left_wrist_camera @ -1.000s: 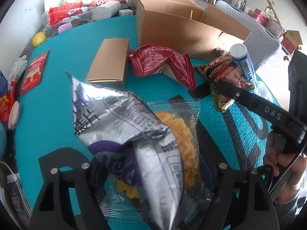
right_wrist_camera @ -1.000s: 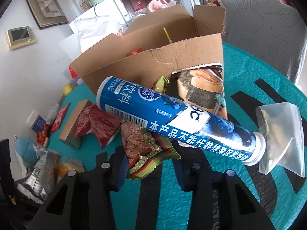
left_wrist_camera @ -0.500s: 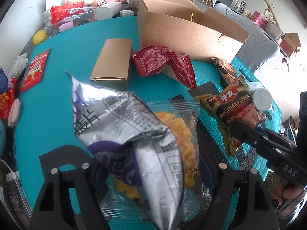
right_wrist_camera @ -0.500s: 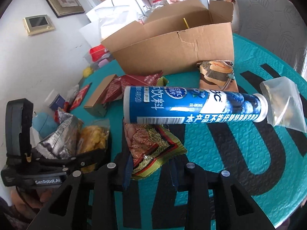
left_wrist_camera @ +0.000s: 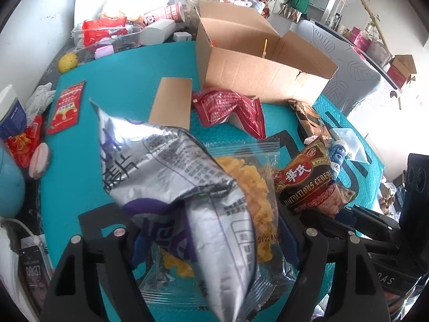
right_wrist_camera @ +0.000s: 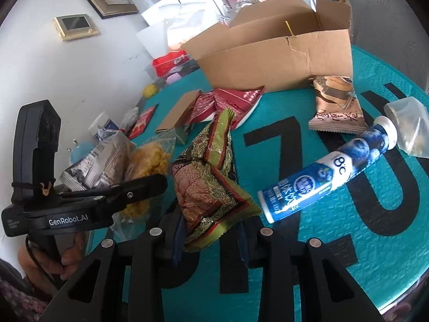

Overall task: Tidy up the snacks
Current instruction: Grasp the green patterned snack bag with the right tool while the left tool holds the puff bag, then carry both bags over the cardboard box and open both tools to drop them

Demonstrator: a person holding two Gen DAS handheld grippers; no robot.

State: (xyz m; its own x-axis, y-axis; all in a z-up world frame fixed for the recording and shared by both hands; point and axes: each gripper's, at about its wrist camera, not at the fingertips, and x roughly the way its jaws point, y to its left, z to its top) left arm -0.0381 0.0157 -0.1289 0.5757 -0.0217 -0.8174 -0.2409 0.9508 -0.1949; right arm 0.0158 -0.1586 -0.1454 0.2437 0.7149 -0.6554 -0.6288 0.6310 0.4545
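Note:
My left gripper is shut on a silver and purple snack bag together with a clear bag of yellow puffs, held above the teal table. My right gripper is shut on a green and brown cereal packet; that packet also shows in the left wrist view. An open cardboard box stands at the back of the table; it also shows in the right wrist view. A blue drink tube lies on the table to the right of my right gripper.
A small brown carton, a red snack bag, a brown biscuit packet and a clear pouch lie in front of the box. A red sachet, a lemon and clutter line the left and back edges.
My right gripper has drawn back with the cereal packet and come close to my left gripper. The blue tube now lies apart on the table. My left gripper keeps its two bags.

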